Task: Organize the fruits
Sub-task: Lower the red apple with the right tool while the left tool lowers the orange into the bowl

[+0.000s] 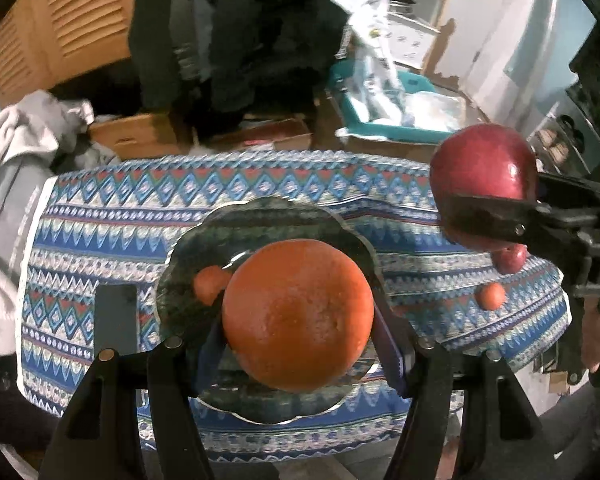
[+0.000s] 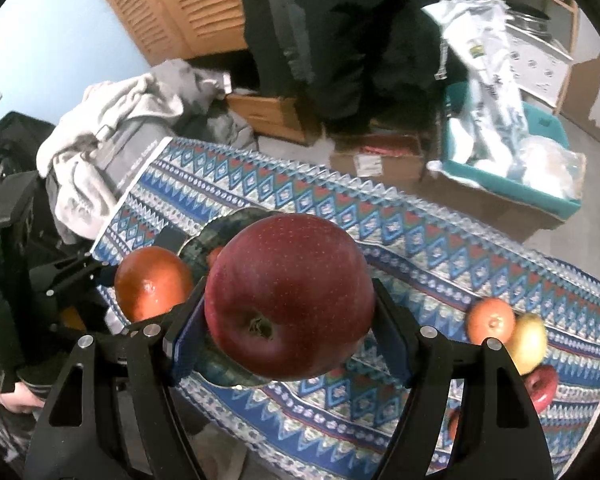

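Orange (image 1: pixel 298 314) clamped in left gripper (image 1: pixel 300 344) above glass plate (image 1: pixel 188 248), red apple (image 2: pixel 290 298) clamped in right gripper (image 2: pixel 290 332).

The left wrist view sits just behind the left claw (image 1: pixel 298 316) and looks down and forward, very close over the dark plate (image 1: pixel 188 256) on the counter (image 1: pixel 100 216). The right wrist view sits behind the right claw (image 2: pixel 290 300), a bit further right, looking down and leftward across the counter. Both see the plate, the big orange (image 1: pixel 298 314), the red apple (image 2: pixel 290 300) and the teal bin (image 1: pixel 380 128) behind
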Demonstrator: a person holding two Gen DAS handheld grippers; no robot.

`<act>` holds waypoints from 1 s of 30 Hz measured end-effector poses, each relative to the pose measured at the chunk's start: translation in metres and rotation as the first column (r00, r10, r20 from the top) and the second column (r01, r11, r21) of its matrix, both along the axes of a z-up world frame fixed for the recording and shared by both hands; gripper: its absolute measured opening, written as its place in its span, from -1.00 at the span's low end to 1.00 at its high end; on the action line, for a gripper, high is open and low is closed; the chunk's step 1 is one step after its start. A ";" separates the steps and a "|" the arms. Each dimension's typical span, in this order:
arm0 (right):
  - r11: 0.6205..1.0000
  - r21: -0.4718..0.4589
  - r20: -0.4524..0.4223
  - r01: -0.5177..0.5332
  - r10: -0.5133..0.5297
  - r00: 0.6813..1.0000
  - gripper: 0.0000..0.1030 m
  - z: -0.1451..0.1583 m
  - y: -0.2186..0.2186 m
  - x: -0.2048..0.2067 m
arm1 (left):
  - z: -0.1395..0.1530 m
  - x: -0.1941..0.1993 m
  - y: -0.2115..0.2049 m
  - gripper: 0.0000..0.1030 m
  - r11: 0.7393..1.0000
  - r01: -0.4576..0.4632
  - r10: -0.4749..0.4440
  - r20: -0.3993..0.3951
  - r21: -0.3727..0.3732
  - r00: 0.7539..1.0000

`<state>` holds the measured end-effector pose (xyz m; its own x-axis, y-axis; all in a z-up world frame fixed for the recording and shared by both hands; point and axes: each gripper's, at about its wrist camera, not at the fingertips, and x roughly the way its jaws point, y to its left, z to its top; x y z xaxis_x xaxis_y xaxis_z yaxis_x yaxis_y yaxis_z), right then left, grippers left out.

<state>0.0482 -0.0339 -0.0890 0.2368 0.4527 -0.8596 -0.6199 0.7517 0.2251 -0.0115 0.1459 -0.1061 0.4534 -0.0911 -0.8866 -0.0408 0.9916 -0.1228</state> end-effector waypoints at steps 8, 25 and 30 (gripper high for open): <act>0.999 -0.026 -0.047 -0.034 0.032 0.998 0.45 -0.038 0.039 0.011 | -0.033 0.002 0.034 0.31 0.997 -0.076 0.077 -0.066 0.016 0.995; 0.991 -0.106 -0.155 -0.077 0.060 0.986 0.46 -0.113 0.088 0.014 | -0.090 0.010 0.056 0.31 0.988 -0.154 0.152 -0.202 0.010 0.967; 0.990 -0.119 -0.166 -0.077 0.056 0.984 0.46 -0.124 0.089 0.016 | -0.103 0.014 0.058 0.31 0.985 -0.171 0.170 -0.226 0.016 0.959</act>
<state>0.0638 0.0546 -0.2127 0.0626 0.3501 -0.9346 -0.6325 0.7383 0.2342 0.0021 0.2041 -0.2088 0.2502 -0.0337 -0.9676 -0.2360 0.9671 -0.0947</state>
